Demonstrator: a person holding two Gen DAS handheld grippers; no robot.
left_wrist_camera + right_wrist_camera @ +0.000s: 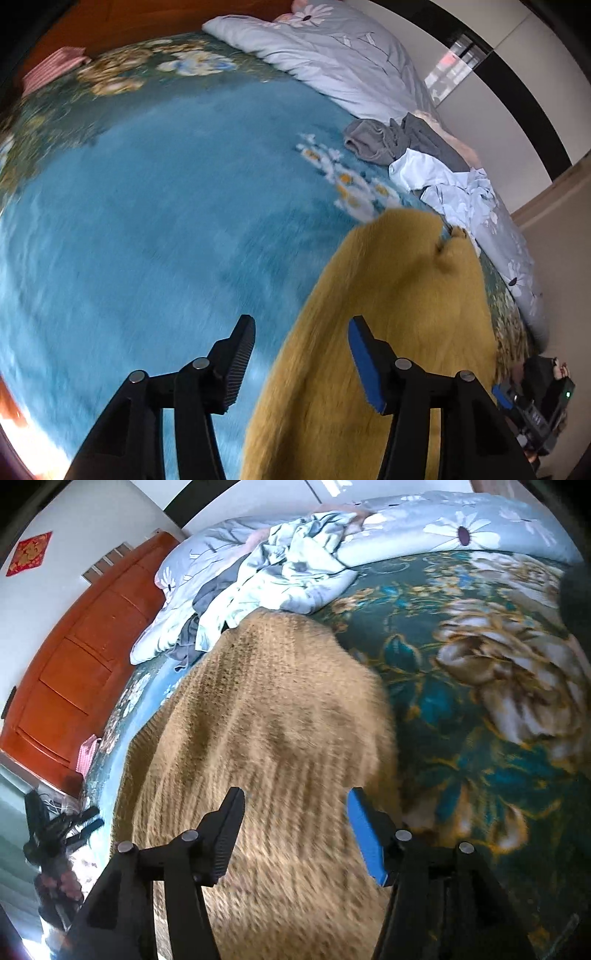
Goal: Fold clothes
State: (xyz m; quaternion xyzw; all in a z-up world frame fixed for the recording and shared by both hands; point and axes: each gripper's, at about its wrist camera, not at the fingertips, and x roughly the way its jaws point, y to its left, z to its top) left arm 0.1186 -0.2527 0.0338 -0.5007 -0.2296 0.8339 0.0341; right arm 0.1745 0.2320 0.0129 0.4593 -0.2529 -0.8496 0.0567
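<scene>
A mustard-yellow knitted sweater lies spread on the blue floral blanket of a bed. It also shows in the right wrist view, ribbed and stretching away toward a clothes pile. My left gripper is open and empty, above the sweater's left edge. My right gripper is open and empty, above the sweater near its right side. The other gripper shows in each view: the right one at the lower right of the left wrist view, the left one at the lower left of the right wrist view.
A pile of unfolded clothes, grey and pale blue floral, lies beyond the sweater, also in the right wrist view. A light blue daisy duvet lines the far side. A pink striped item and a red wooden headboard stand at the bed's end.
</scene>
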